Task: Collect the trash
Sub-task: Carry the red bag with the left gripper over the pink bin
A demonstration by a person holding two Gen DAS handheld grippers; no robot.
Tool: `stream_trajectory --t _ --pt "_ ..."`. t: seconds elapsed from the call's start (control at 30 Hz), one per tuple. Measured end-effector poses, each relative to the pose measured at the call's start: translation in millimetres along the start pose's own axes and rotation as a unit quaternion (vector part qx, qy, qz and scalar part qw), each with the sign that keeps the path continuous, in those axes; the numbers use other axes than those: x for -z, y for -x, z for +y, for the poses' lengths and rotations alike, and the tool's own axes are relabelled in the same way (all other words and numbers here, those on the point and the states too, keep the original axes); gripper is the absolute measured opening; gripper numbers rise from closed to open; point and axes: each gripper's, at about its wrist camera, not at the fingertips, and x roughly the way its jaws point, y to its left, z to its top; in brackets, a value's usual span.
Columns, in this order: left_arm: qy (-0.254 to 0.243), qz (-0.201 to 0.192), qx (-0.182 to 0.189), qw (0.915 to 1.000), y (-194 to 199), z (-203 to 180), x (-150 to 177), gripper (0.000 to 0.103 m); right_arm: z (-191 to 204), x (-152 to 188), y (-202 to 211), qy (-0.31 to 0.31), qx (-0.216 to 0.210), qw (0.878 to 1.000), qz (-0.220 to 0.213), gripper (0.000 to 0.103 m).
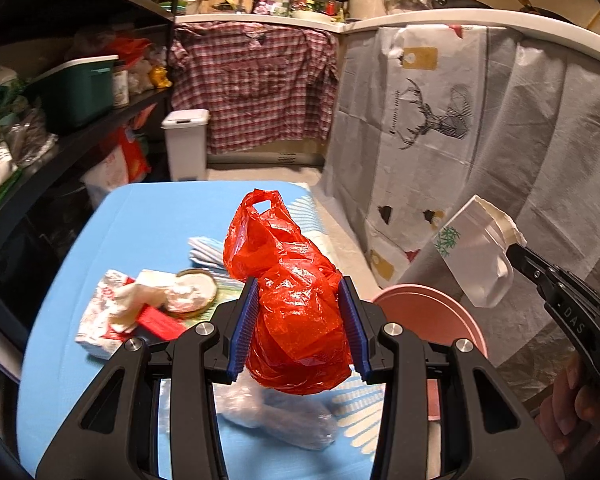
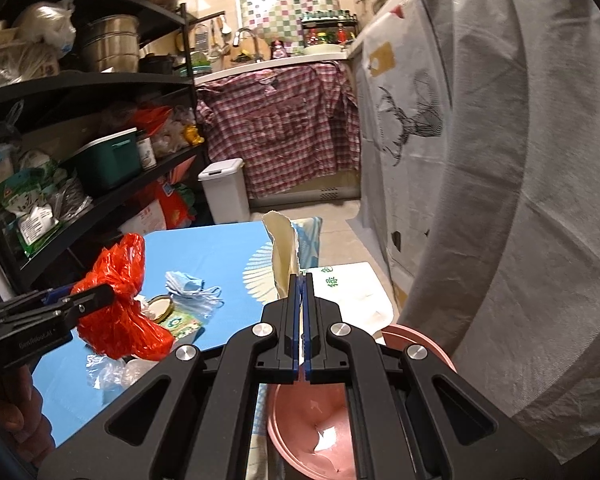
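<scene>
My left gripper (image 1: 298, 320) clamps the red plastic bag (image 1: 292, 300) above the surface (image 1: 140, 220); my right gripper (image 2: 302, 316) pinches an empty tissue pack (image 1: 476, 256) over the pink bin (image 2: 300, 420). Face masks (image 2: 192, 288), wrappers and, I think, a jar lid (image 1: 192, 292) remain uncollected.

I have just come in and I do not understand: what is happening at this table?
A person is collecting trash with two handheld grippers. The left gripper is clamped on a crumpled red plastic bag, held above the blue table. The right gripper is shut on a torn white paper package, above a pink bin. A face mask, a lid and wrappers lie on the table.
</scene>
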Motion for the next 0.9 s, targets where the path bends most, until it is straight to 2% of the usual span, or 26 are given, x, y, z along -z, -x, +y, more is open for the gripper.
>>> stream_trajectory --t 0.53,0.9 --pt "-0.028 0.018 0.073 0.9967 -28.8 -53.8 6.3 0.040 -40.8 7.7 -2.6 -0.024 0.041 0.998 0.035 0.002" --pt "-0.053 0.036 0.090 0.9938 -51.7 -76.9 16.9 0.040 -48.9 14.1 0.1 -0.027 0.051 0.997 0.043 0.002"
